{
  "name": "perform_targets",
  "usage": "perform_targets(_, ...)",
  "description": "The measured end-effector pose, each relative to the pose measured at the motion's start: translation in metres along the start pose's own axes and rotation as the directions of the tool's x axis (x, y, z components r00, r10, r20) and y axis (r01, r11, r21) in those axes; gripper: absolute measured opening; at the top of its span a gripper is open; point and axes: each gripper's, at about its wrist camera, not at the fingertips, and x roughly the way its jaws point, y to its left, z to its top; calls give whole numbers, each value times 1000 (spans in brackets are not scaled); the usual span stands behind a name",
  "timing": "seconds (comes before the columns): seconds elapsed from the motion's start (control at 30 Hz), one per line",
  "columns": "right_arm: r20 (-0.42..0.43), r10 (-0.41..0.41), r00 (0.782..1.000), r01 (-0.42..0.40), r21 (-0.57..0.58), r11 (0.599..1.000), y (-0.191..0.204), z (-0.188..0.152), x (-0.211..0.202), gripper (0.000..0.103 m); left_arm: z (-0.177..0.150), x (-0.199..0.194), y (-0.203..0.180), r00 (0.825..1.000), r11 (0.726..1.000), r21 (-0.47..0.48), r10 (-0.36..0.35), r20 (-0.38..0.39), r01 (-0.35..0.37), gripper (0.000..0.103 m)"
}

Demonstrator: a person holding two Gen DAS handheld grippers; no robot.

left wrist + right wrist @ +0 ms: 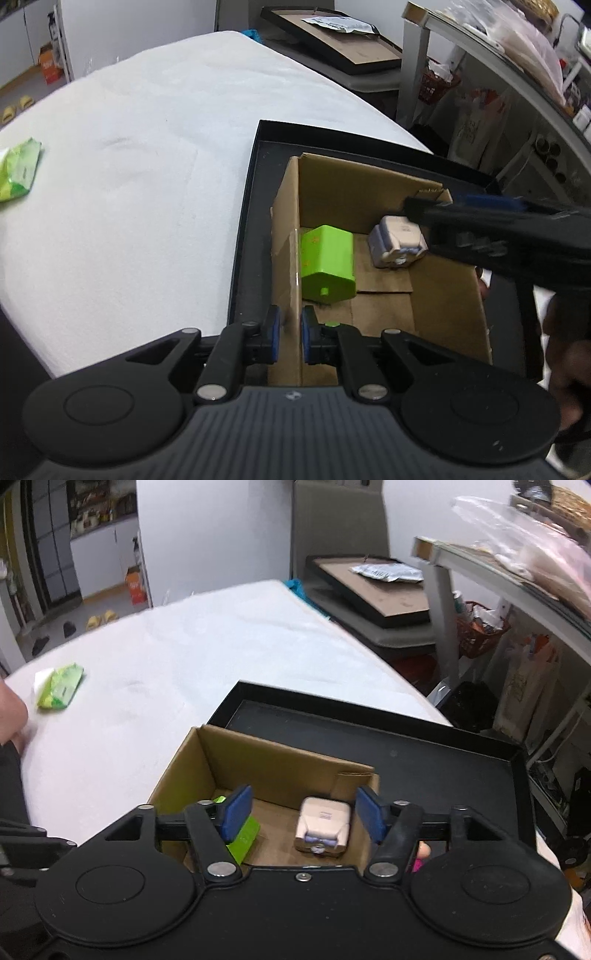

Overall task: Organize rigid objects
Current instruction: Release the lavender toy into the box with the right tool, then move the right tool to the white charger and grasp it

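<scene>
An open cardboard box (384, 306) (266, 764) stands in a black tray (247, 221) (424, 746) on the white table. Inside lie a bright green block (327, 264) (243, 836) and a small white case with pale purple trim (397, 242) (323, 825). My left gripper (290, 334) is shut on the box's left wall. My right gripper (303, 816) hangs open just above the white case, which sits between its blue pads without touching them. In the left wrist view the right gripper (417, 210) reaches in from the right, over the case.
A green wipes packet (16, 171) (61, 686) lies far left on the white cloth (140, 166). A hand (11, 712) shows at the left edge. Beyond the table stand a framed board on a chair (373, 590) and a cluttered shelf (517, 583).
</scene>
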Motion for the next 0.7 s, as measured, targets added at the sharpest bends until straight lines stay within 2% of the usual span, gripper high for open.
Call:
perform_targets(0.1,44,2,999,-4,45,999,-18,-2,-14,76,0,0,-3,1000,1000,23,15,2,-15,12)
perform_targets(0.23,55,-11,998,5,104,995,-44,-4,-25,83,1,-1,-8,1000,999,49,22,4,-22,13)
perform_targets(0.37,50,-28,998,21,148,989,-66,-11,-30,84,0,0,-11,999,996,71,49,5,-49,13)
perform_targets(0.5,30,-38,999,32,190,981,-85,-23,-29,84,0,0,-13,999,996,81,45,11,-45,16)
perform_targets(0.7,-4,-51,999,50,240,970,-105,-38,-20,84,0,4,-16,996,991,103,82,18,-84,35)
